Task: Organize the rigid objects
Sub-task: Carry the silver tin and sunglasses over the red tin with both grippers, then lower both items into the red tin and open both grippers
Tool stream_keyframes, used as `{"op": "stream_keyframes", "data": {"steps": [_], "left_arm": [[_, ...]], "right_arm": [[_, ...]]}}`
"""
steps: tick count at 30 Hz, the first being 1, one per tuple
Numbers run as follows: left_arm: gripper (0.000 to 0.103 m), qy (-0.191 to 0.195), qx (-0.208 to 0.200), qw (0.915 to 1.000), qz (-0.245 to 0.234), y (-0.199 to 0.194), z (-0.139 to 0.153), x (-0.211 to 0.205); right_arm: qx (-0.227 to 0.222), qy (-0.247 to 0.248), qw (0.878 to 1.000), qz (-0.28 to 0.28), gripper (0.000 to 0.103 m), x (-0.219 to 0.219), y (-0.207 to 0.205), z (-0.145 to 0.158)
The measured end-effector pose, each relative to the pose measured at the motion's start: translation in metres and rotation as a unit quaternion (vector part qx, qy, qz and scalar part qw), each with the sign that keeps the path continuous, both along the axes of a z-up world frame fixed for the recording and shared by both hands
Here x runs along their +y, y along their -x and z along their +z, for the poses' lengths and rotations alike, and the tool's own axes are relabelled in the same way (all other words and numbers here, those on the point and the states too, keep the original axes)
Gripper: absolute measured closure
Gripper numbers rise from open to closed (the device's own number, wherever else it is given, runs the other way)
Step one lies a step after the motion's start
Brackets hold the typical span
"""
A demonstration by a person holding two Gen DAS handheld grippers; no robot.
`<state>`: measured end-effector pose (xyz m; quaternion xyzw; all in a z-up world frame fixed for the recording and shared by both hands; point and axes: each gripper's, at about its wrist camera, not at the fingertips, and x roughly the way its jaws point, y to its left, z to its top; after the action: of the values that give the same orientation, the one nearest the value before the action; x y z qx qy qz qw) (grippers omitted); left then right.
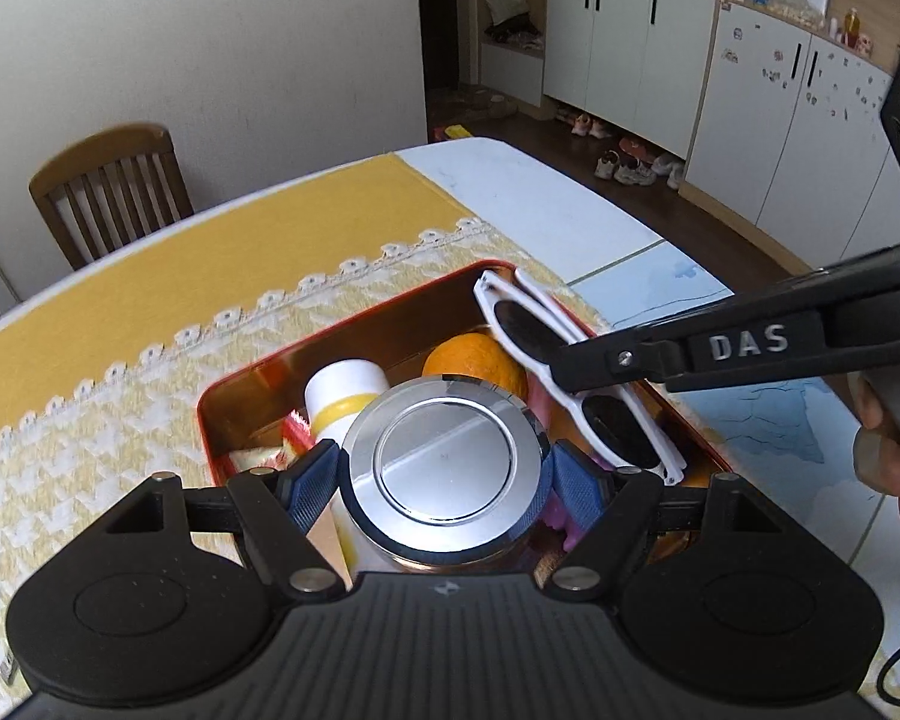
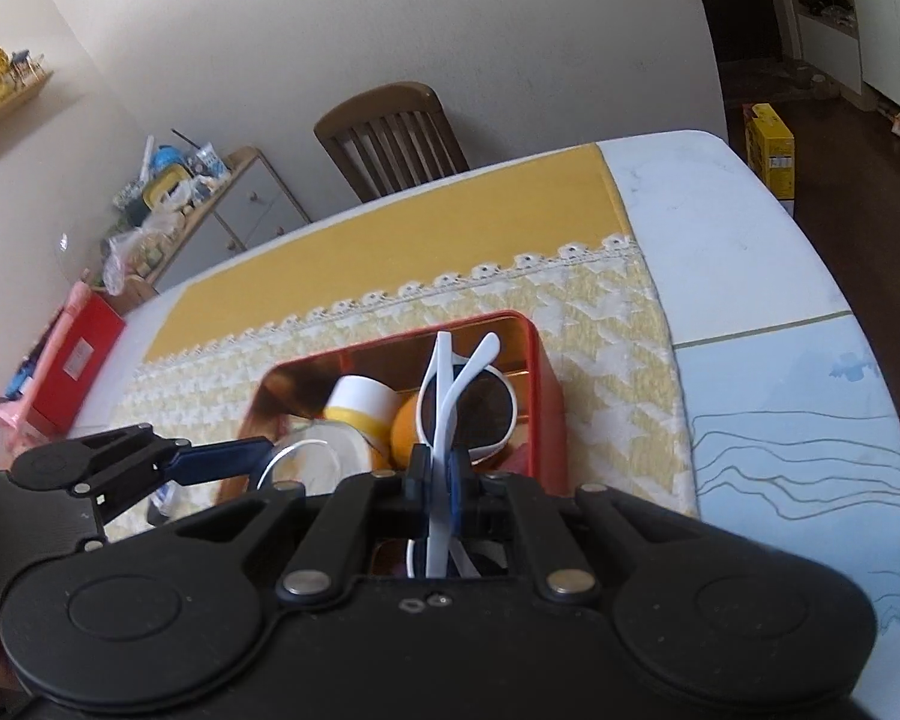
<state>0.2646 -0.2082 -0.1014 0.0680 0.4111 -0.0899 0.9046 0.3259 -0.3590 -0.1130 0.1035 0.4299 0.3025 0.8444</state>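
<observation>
- The left gripper (image 1: 444,468) held a jar by its round chrome lid (image 1: 444,456); the blue fingers (image 1: 312,480) were clamped on opposite sides of the lid, spread wide by its width.
- The jar hung directly over the red tin (image 1: 354,324), above the near part of its interior. Whether its base touched the contents could not be determined — the lid hid everything below it.
- The right gripper (image 2: 435,480) had its fingers pressed together on the white sunglasses (image 1: 570,378), pinching the folded frame near its middle.
- The sunglasses lay with their long axis running from the far right corner of the tin toward its near right side, tilted, with the far end above the rim.
- Inside the tin sat a white-and-yellow bottle (image 1: 345,396) and an orange (image 1: 474,357), both just beyond the jar lid and left of the sunglasses.
- The tin stood on the yellow patterned cloth (image 1: 150,372) covering the counter (image 1: 540,192).
- Judgement: the deciding relation was lateral. The sunglasses occupied the right side and the jar the centre, nearly touching, so each needed to descend without striking the other.
</observation>
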Motion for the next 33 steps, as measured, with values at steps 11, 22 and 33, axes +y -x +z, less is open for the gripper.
{"op": "stream_keyframes", "data": {"steps": [11,22,33], "left_arm": [[0.027,-0.010,-0.012,0.9996,-0.022,-0.004,-0.001,-0.018],[0.027,-0.013,-0.002,0.9998,-0.015,-0.003,-0.006,-0.018],[0.026,-0.002,-0.006,1.0000,-0.006,0.007,0.001,-0.016]], "right_arm": [[-0.008,0.022,1.000,0.004,0.092,0.005,-0.006,-0.001],[-0.007,0.023,1.000,-0.008,0.080,-0.004,-0.001,0.003],[-0.022,0.022,1.000,-0.001,0.069,-0.007,0.010,0.013]]}}
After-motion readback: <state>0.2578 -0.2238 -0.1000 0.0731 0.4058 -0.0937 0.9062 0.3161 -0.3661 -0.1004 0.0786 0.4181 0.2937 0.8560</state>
